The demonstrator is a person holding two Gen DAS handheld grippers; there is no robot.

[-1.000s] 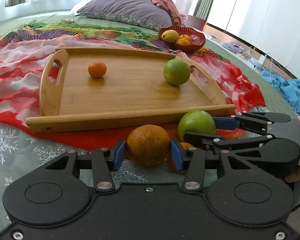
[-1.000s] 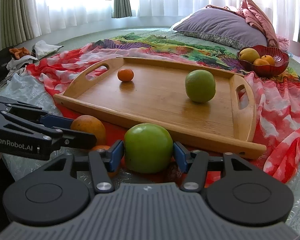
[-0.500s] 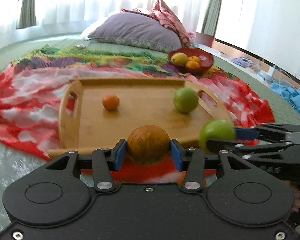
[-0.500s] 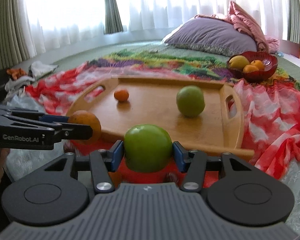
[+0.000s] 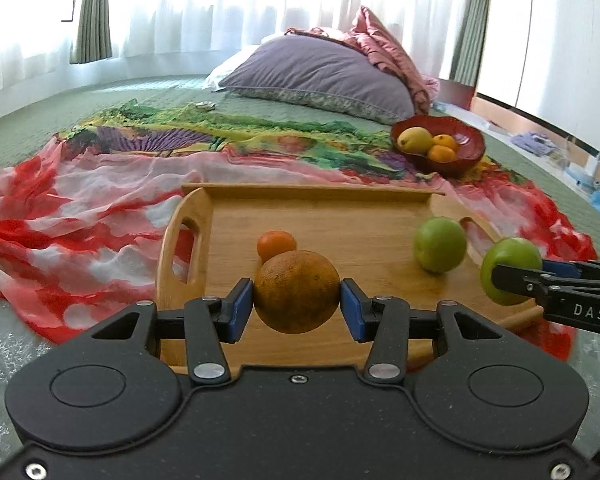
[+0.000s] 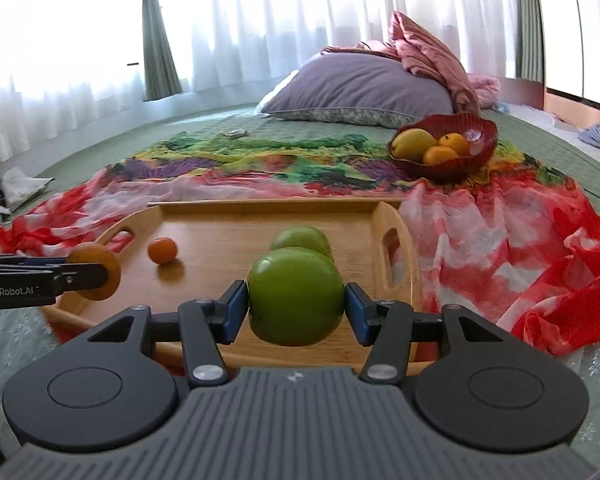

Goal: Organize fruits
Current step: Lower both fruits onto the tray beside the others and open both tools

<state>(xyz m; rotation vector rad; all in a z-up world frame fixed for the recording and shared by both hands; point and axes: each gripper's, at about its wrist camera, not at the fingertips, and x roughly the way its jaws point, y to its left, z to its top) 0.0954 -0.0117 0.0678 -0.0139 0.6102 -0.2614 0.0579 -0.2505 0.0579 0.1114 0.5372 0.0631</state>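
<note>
My left gripper [image 5: 297, 307] is shut on a large brownish orange [image 5: 296, 291] and holds it above the near part of the wooden tray [image 5: 320, 208]. My right gripper [image 6: 296, 307] is shut on a green apple [image 6: 295, 295], raised over the tray's near right part [image 6: 260, 216]. On the tray lie a small tangerine [image 5: 276, 243] and a second green apple [image 5: 440, 244]. The tangerine [image 6: 162, 250] and the second apple [image 6: 300, 238] also show in the right wrist view. Each gripper shows in the other's view, the right one [image 5: 516, 278] and the left one [image 6: 96, 271].
A red bowl [image 5: 466, 148] with a yellow fruit and oranges stands beyond the tray at the right, also in the right wrist view [image 6: 480, 140]. A red and colourful scarf [image 5: 80, 208] covers the green bed. A purple pillow [image 5: 320, 72] lies at the back.
Both grippers have lifted their fruits off the bed in front of the tray and carried them forward over the tray's near edge.
</note>
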